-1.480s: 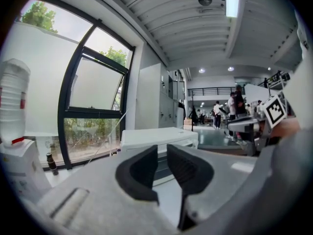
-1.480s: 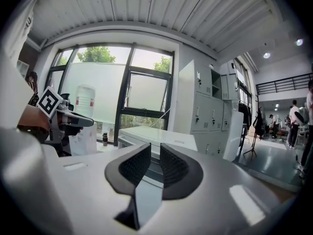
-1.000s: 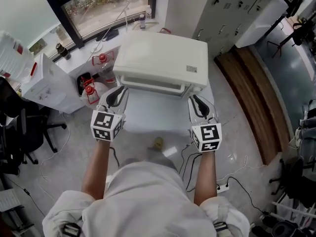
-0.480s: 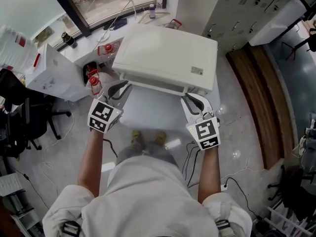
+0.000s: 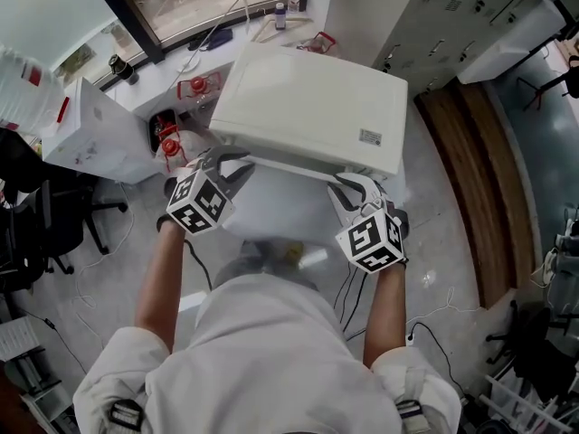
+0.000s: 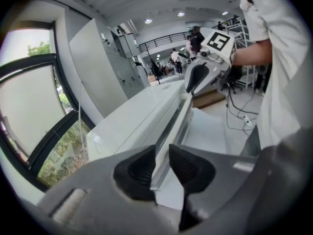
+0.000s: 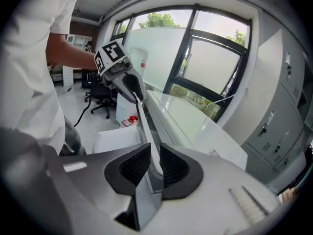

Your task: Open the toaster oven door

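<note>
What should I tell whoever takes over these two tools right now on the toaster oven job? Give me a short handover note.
Left tool: jaws opening, with the left end of the handle between the pads but not gripped.
Right tool: shut on the other end of the handle.
Toaster oven: on the white table, straight in front of the person.
Done: both tools are at the handle.
Left: the oven does not look opened yet. Probably close the left tool on the handle, then pull it out and down with both.
</note>
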A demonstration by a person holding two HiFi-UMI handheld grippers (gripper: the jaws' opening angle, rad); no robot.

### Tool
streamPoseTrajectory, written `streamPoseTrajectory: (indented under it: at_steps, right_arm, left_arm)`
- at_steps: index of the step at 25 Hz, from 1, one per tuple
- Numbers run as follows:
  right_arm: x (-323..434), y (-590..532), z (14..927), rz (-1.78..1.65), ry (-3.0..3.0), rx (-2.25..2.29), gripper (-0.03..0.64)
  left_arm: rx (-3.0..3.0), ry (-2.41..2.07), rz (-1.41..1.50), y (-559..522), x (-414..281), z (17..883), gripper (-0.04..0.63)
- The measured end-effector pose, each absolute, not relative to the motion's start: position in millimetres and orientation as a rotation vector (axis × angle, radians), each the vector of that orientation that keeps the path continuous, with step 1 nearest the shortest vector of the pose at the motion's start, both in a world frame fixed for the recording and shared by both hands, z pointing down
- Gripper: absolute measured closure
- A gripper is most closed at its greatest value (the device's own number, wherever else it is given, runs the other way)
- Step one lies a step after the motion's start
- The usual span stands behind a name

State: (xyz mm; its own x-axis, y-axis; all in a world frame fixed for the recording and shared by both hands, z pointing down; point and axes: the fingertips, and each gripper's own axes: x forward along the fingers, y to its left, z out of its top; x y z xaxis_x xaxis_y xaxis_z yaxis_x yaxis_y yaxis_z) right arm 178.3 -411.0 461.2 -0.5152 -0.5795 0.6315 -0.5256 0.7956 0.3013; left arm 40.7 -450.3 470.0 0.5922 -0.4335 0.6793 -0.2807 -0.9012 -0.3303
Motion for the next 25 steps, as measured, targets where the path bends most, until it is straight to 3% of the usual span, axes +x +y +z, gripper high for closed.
streamPoseTrajectory:
  at_steps: [25]
  right_arm:
    - [159.3, -423.0, 492.7, -0.085, -1.976, 0.495, 0.546]
  left_arm:
    - [-2.455, 0.151, -1.379, -453.8, 38.2, 491.4, 0.508]
